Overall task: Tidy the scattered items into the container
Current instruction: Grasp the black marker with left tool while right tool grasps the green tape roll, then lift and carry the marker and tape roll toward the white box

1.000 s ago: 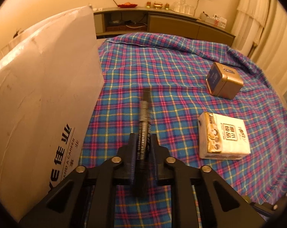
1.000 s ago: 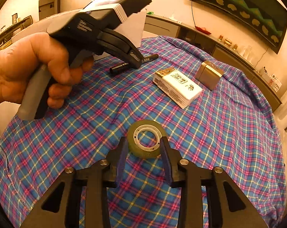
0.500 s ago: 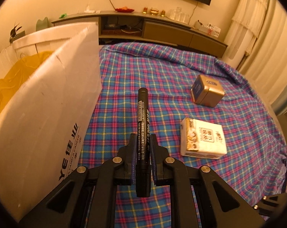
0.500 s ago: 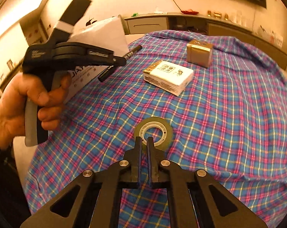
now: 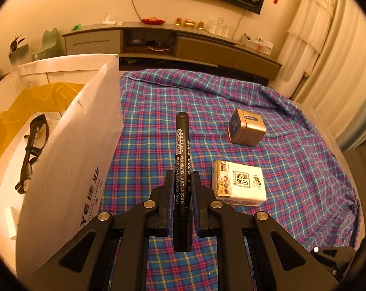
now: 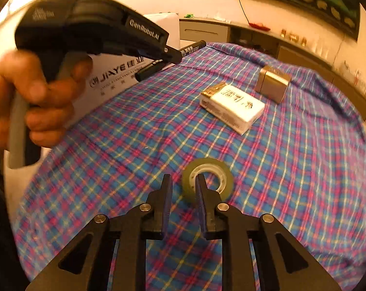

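**Pen held up, tape on the bed**

The left gripper [image 5: 182, 181] points down at a slant over the checked cloth [image 5: 292, 150]. Its tongs are pressed tight on a black pen [image 5: 181, 150]. The pen sticks out forward, in the air, just beside the white box [image 5: 69, 155]. In the right view a hand [image 6: 35, 97] is wrapped round the left gripper's handle, and the words "GenRobot.AI" show on its side.

The right gripper [image 6: 183, 189] also points down at a slant. Its tongs are a little apart and opening, with nothing between them. The right tong sits in front of the tape roll [image 6: 208, 180], which lies flat on the cloth.

The box wall reads "JIAYE" with some Chinese signs. Dark glasses [image 5: 32, 150] lie inside the box. The pen has a bar code, "700" and small Chinese writing. A white tissue pack [image 5: 240, 181] with Chinese writing and a gold tin [image 5: 246, 127] lie on the cloth, near each other.
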A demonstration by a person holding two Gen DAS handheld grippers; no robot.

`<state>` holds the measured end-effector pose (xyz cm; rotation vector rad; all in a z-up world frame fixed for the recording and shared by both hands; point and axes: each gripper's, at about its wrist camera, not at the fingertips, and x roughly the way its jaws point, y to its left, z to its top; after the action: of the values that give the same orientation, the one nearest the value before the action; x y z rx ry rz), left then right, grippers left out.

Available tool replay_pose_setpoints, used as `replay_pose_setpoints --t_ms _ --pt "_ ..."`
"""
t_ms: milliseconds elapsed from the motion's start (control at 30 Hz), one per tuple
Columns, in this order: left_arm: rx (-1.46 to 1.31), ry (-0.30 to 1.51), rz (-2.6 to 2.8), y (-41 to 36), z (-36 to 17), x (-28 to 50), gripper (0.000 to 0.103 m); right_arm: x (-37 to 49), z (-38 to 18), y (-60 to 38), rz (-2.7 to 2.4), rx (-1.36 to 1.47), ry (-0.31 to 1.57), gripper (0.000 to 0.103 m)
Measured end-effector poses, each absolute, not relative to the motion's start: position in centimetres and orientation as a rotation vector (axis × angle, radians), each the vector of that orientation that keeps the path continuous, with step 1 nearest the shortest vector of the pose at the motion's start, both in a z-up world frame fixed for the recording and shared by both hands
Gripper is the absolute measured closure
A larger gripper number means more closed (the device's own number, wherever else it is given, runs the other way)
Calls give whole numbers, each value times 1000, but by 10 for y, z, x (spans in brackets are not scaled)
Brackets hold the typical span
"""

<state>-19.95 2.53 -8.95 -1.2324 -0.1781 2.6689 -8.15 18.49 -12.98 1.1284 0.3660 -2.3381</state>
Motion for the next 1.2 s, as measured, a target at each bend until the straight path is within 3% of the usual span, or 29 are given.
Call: replay_pose_setpoints --t_ms 67,567,1200 --pt "-1224 -186 2671 23 -87 -198 90 -89 -135 180 -2309 1172 416 85" --pt "-1122 -248 2685 4 -53 -177 90 -83 -113 192 -2325 1196 200 88" --pt "-960 -432 2707 -50 -5 -131 90 -37 -45 144 -2336 1040 247 88"
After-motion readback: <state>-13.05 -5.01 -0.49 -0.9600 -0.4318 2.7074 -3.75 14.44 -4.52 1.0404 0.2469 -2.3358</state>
